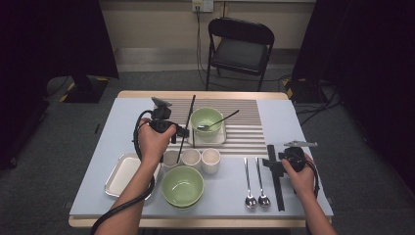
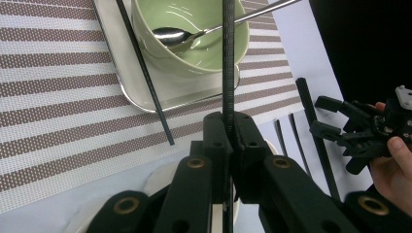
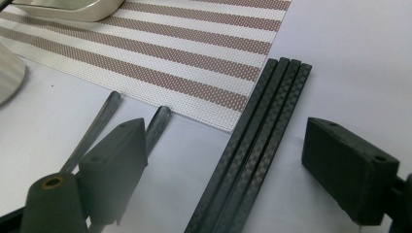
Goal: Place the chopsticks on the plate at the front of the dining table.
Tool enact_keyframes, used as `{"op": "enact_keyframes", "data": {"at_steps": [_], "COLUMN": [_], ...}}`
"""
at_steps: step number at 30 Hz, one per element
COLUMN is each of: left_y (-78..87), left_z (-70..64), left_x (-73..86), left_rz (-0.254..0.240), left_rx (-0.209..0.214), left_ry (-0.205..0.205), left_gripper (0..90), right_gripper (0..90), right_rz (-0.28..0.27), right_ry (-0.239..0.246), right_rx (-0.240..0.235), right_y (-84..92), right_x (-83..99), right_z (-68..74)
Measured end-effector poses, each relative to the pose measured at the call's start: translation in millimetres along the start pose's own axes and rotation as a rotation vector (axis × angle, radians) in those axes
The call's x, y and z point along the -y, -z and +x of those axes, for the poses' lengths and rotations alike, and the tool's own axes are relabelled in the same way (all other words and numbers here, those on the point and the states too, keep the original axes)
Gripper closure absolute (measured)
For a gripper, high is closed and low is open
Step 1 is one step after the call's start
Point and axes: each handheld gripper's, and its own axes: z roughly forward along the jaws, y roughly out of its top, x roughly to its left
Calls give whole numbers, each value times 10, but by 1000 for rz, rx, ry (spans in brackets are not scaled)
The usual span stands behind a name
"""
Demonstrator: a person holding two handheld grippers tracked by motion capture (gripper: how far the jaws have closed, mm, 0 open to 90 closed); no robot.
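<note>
Both forearms are bare, with no sleeves, and each hand carries a black tool with two blocky matte jaws. The left tool (image 1: 182, 131) has brass-coloured pivot bushings, a small grey plate on top and a thick black cable looping along the forearm. The right tool (image 1: 272, 164) bears a grey three-cornered plate.

A staged recording room: black curtains (image 1: 49, 39), folding chair (image 1: 240, 46), cables (image 1: 313, 105) around one set table (image 1: 288, 122).
</note>
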Motion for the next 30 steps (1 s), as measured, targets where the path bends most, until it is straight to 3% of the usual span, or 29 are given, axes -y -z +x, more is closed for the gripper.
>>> {"op": "enact_keyframes", "data": {"at_steps": [10, 23, 30], "left_y": [-28, -158, -141], "left_z": [52, 150, 161], "left_x": [-27, -70, -120], "left_rz": [-2, -4, -15], "left_rx": [-12, -10, -13], "left_ry": [8, 48, 56], "left_gripper": [861, 861, 860], "right_gripper": [158, 160, 160], "right_rz": [-30, -40, -30], "right_ry": [59, 36, 63], "right_rx": [26, 7, 32], "right_y": [-11, -3, -16], "right_x": [68, 77, 75], "right_z": [36, 7, 40]}}
